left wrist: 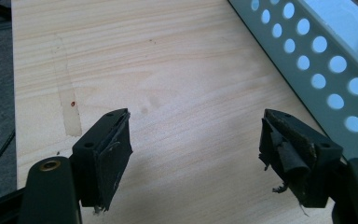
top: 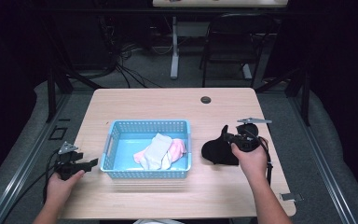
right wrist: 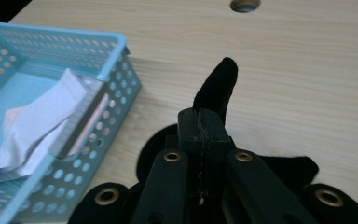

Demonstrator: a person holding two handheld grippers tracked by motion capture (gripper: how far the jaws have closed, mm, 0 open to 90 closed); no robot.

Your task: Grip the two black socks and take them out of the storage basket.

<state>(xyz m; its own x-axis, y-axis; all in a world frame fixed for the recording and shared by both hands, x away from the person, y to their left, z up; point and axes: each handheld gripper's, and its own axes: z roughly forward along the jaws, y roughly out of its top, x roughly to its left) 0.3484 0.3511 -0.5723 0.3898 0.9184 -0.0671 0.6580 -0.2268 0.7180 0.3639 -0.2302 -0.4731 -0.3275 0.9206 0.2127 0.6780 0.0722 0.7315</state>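
The right gripper (right wrist: 204,122) has its jaws pressed together on a black sock (top: 216,150), which lies on the wooden table (top: 158,105) just right of the light blue basket (top: 148,127). A white sock (top: 155,150) and a pink sock (top: 177,149) lie inside the basket. The left gripper (left wrist: 193,154), jaws spread and holding nothing, rests near the basket's left side.

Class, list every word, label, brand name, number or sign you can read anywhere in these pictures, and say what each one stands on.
None: no readable text on the blue basket, the socks in it, the black cloth, the wooden table, or either gripper.
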